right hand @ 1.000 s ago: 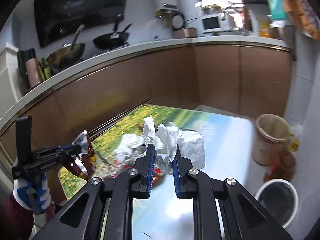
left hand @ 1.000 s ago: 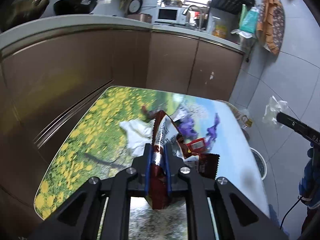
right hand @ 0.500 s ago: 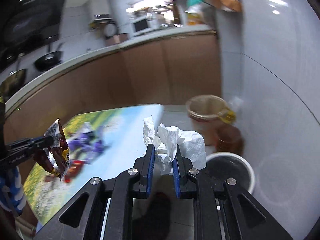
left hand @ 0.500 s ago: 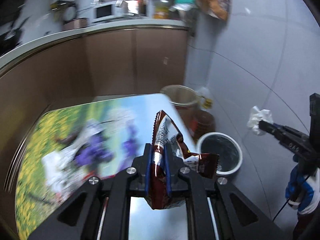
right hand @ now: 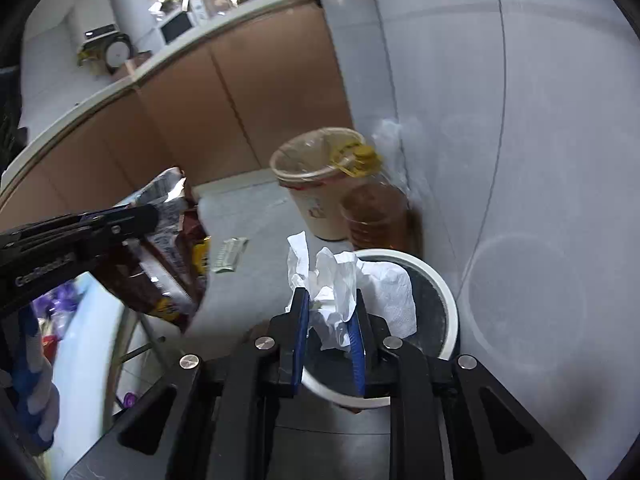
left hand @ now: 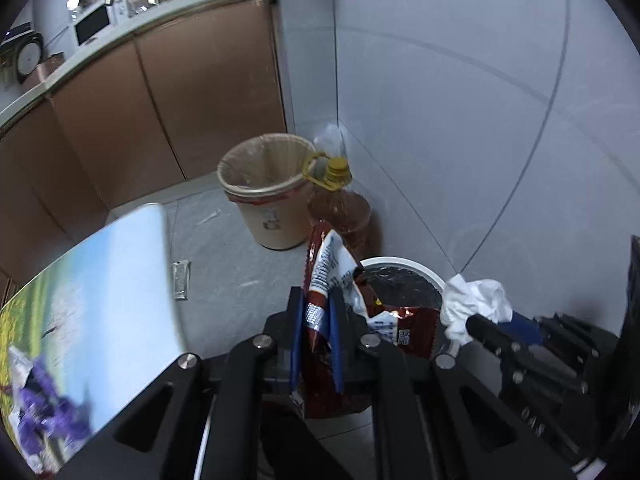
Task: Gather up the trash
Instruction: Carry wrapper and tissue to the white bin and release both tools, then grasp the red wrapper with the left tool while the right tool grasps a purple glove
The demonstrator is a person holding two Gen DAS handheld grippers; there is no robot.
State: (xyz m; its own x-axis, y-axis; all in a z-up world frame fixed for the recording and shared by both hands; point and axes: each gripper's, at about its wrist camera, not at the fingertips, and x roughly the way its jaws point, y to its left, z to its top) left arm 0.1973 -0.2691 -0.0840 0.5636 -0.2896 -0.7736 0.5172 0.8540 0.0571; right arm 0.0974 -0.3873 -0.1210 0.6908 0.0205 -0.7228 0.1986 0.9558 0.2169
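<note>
Grey floor tiles carry a white-rimmed round bin [right hand: 448, 300] under both tools: left tool [left hand: 316, 312] clamps a brown foil snack wrapper [left hand: 320, 272], right tool [right hand: 328, 312] apparently pinches crumpled white tissue [right hand: 360, 288] at twelve o'clock.

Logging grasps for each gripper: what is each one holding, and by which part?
The left gripper pinches a brown snack wrapper across its middle. The right gripper clamps a crumpled white tissue at its lower folds.

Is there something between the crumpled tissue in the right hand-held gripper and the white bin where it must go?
Nothing visible does. The right hand-held gripper holds the crumpled tissue directly above the open white bin. The snack wrapper in the left hand-held gripper hangs beside the tissue, not under it.
</note>
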